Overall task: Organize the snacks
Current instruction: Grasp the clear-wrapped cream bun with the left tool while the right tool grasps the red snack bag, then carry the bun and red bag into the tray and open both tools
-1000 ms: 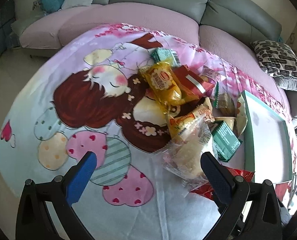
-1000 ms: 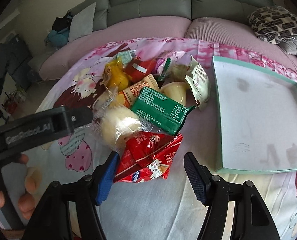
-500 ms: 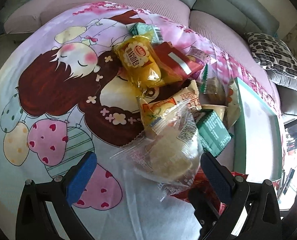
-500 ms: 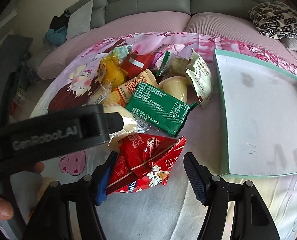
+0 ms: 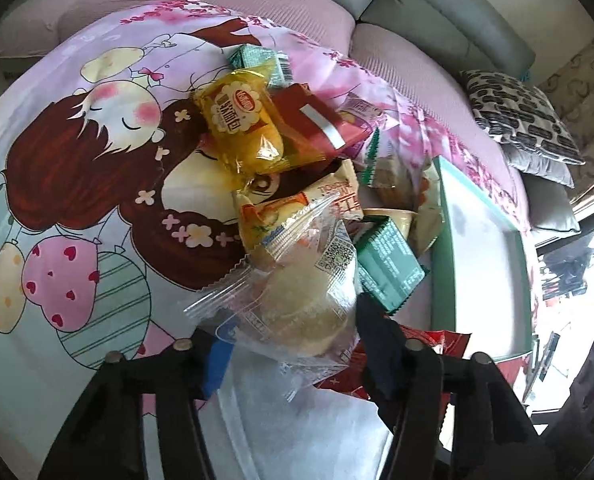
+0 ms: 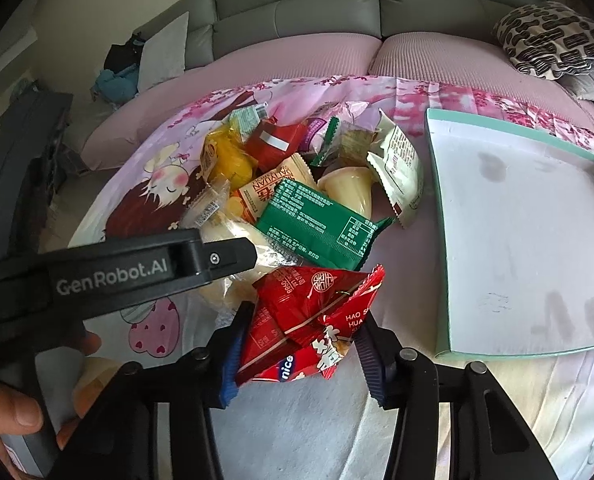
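Observation:
A pile of snack packets lies on a cartoon-print cloth [image 5: 77, 184]. My left gripper [image 5: 293, 344] is shut on a clear-wrapped pale bun [image 5: 305, 304] at the near edge of the pile; the bun also shows in the right wrist view [image 6: 233, 236] under the left gripper's finger [image 6: 217, 258]. My right gripper [image 6: 301, 344] is shut on a red snack packet [image 6: 309, 312]. Behind lie a green packet [image 6: 321, 228], a yellow packet [image 5: 241, 128], a dark red packet [image 5: 317, 124] and a jelly cup [image 6: 349, 192]. A teal-rimmed white tray [image 6: 517, 232] sits empty to the right.
A grey sofa with pink seat covers [image 6: 297, 56] curves behind the cloth. A black-and-white patterned cushion [image 6: 553, 40] lies at the back right. A person's hand [image 6: 9, 408] holds the left gripper at the lower left.
Both grippers have moved forward into the pile and closed: the left onto the clear-wrapped bun, the right onto the red packet.

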Tool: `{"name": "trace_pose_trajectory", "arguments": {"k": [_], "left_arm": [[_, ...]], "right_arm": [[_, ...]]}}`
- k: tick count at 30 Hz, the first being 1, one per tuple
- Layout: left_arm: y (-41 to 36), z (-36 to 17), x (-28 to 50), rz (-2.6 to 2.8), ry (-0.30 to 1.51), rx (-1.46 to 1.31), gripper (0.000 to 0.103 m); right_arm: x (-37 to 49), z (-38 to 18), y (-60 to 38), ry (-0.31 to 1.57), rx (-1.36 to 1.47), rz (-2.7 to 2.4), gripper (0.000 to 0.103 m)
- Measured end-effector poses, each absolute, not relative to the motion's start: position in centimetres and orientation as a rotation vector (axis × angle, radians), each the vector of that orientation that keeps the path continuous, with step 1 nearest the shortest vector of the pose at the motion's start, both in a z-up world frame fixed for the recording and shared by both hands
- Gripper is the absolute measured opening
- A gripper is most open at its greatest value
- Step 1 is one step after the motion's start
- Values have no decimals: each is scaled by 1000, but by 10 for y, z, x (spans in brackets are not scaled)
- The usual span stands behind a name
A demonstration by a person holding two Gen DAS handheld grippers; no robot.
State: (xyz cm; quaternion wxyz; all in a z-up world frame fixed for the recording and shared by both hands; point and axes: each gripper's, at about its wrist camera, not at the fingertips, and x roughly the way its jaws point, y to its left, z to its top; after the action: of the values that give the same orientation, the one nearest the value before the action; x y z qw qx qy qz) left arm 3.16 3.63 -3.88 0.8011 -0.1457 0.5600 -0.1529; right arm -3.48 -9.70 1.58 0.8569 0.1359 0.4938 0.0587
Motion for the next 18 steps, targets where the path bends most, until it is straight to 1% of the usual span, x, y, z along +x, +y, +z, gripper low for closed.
{"name": "trace_pose_trajectory", "arguments": {"k": [4, 7, 18], "left_arm": [[38, -32, 28, -342, 1176, -320, 49], [42, -24, 22, -351, 1151, -321, 47], [46, 10, 16, -383, 1049, -322, 46]], "right_arm": [[-37, 20, -98, 1020, 288, 119, 51], [-40, 26, -102, 992, 292, 112, 51], [-47, 60, -121, 887, 307, 69, 51]]}}
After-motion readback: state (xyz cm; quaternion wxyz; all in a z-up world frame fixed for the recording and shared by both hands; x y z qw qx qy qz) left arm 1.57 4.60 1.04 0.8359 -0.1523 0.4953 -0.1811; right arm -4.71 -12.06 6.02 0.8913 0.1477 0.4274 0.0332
